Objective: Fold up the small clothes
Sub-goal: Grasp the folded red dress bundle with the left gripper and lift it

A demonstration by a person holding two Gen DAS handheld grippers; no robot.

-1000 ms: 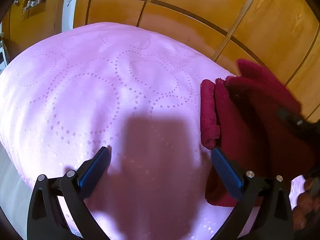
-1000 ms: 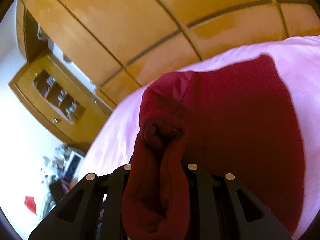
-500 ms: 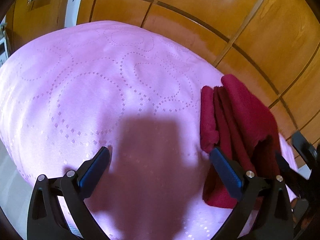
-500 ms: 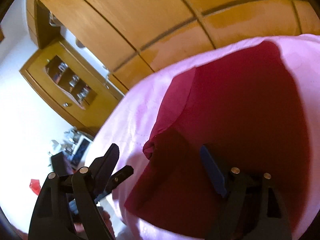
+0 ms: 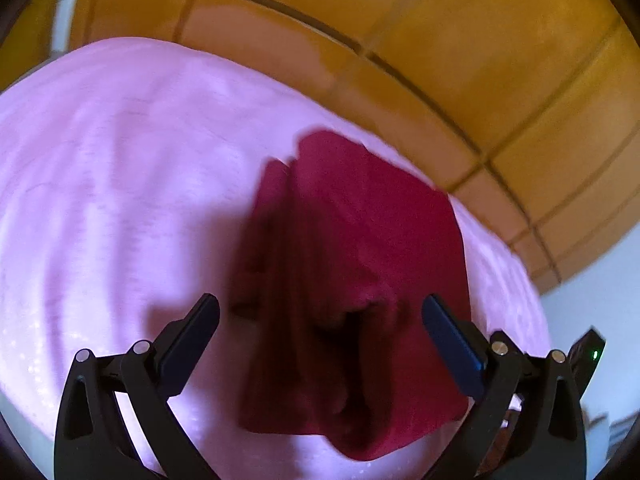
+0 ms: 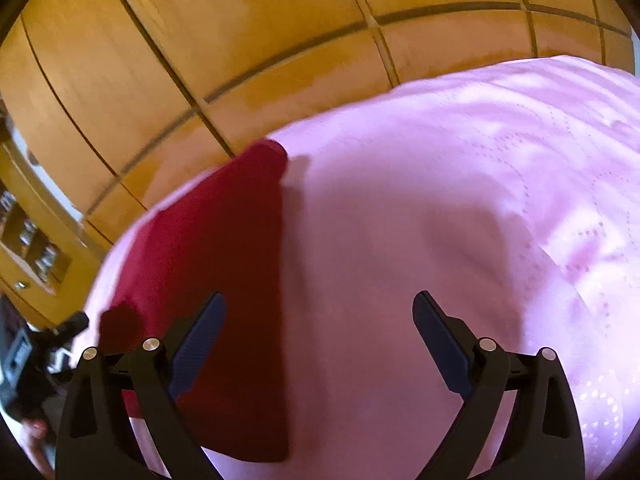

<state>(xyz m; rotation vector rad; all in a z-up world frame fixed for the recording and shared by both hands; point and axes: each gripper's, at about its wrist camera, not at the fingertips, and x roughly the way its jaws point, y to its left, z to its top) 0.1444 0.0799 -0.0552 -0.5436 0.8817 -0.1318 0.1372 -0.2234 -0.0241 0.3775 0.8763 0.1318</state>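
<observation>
**Garment released; both grippers repositioned above bedspread**

Since one second ago, the right gripper has let go of the dark red garment it was clamping, and the left wrist view has swung so that the garment, formerly at its right edge, now sits centred ahead of the fingers.

Left wrist view: The left gripper (image 5: 320, 332) is spread wide and grips nothing. The red garment (image 5: 360, 248) lies folded on the pink bedspread (image 5: 120, 180), its near end bunched and shadowed between the two blue finger pads (image 5: 452, 344). Whether the pads touch the cloth cannot be told; the frame is motion-blurred. Wooden wardrobe panels (image 5: 440, 40) stand behind the bed. A dark device with a green light (image 5: 588, 354) shows at the right edge.

Right wrist view: The right gripper (image 6: 320, 340) is also spread wide and empty. The garment (image 6: 216, 264) lies flat on the bedspread (image 6: 460, 180), left of centre, and passes under the left finger pad (image 6: 196, 344); contact cannot be confirmed. Bare bedspread fills the gap between the fingers. The wardrobe panels (image 6: 240, 40) run behind, with a wooden shelf unit (image 6: 28, 240) at far left. The other gripper's black body (image 6: 40, 352) appears at the lower left edge.
</observation>
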